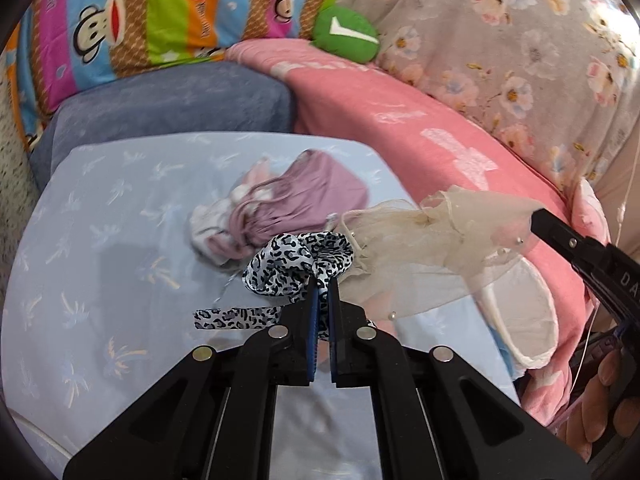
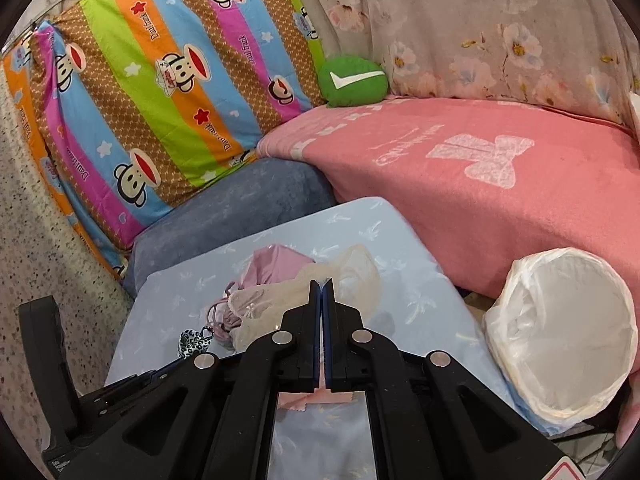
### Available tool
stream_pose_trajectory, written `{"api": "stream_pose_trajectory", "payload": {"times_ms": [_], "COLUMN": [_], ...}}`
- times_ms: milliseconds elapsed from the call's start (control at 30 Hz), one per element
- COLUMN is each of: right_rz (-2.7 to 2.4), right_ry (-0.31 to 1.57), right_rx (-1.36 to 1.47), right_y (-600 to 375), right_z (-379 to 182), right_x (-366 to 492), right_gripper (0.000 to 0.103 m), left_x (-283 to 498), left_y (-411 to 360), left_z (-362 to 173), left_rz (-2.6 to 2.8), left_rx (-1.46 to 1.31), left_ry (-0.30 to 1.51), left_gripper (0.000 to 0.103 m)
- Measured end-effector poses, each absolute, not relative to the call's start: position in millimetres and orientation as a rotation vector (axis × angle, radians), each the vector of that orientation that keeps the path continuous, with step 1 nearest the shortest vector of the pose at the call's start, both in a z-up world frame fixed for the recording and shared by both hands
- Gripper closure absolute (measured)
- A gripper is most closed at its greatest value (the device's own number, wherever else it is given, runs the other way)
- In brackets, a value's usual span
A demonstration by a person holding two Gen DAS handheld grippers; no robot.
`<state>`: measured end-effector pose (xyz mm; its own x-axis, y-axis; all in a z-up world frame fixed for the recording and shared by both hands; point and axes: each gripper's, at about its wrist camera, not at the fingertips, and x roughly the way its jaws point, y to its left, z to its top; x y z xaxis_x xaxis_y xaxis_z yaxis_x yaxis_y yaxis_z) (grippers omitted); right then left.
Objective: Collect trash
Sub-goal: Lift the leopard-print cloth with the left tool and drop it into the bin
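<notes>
Leopard-print scrap (image 1: 298,258) is hanging pinched in the left gripper (image 1: 323,286), lifted just above the light blue cushion (image 1: 100,240). Jaws are sitting nearly closed, only the thin cloth between the blue pads; one patterned strip is trailing off to the left of the fingers. In the right wrist view a bit of the same print (image 2: 195,342) is showing beside the left tool's body, over the cushion's (image 2: 400,280) near left part.

Sheer cream fabric piece (image 1: 432,240) is stretching in the air to the right of the leopard scrap, touching it at one end; its far end is clamped in the right gripper (image 1: 538,216), which is coming in from the right edge with jaws fully together on the mesh. In the right wrist view the right gripper (image 2: 323,284) is showing pads pressed flat together, the cream fabric (image 2: 280,304) bunching behind and left of the tips.

Mauve drawstring bundle (image 1: 288,204) is lying on the cushion, just behind the leopard scrap, some white cloth tucked at its left side.

White lined bin (image 2: 560,332) is sitting off the cushion's right edge, tilted toward the camera, interior looking bare. Pink blanket (image 2: 480,184) is lying behind the cushion to the right, grey-blue pillow (image 2: 240,196) behind it to the left, striped monkey-print pillow (image 2: 160,80) further back, green check-mark plush (image 2: 352,80) at the blanket's far corner. Fingers (image 1: 600,408) of a hand are wrapping the right tool at the lower right.
</notes>
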<state>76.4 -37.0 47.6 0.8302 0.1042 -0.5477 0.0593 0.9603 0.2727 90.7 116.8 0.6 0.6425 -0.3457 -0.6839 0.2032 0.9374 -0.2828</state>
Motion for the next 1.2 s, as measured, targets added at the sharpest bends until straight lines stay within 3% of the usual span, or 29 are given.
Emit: {"api": "stream_pose_trajectory", "payload": {"times_ms": [567,1033,1200], "right_rz": [-0.183,-0.302,-0.315], "right_ry": [0.436,0.505,0.536], "right_rx": [0.291,0.324,0.335], "right_y": [-160,-240,-251], "right_z": [110,89,77], "right_x": [28,22,21], "right_gripper": [0.102,0.102,0.096], "left_x": [79,82,88], "left_y": [-3,-99,-114], "left_z": [42,34,25], "left_rz": [-0.566,-0.732,-0.76], "left_rx": [-0.033,0.052,0.043], "left_ry": [0.722,0.765,0.814], "left_gripper": [0.099,0.097,0.093]}}
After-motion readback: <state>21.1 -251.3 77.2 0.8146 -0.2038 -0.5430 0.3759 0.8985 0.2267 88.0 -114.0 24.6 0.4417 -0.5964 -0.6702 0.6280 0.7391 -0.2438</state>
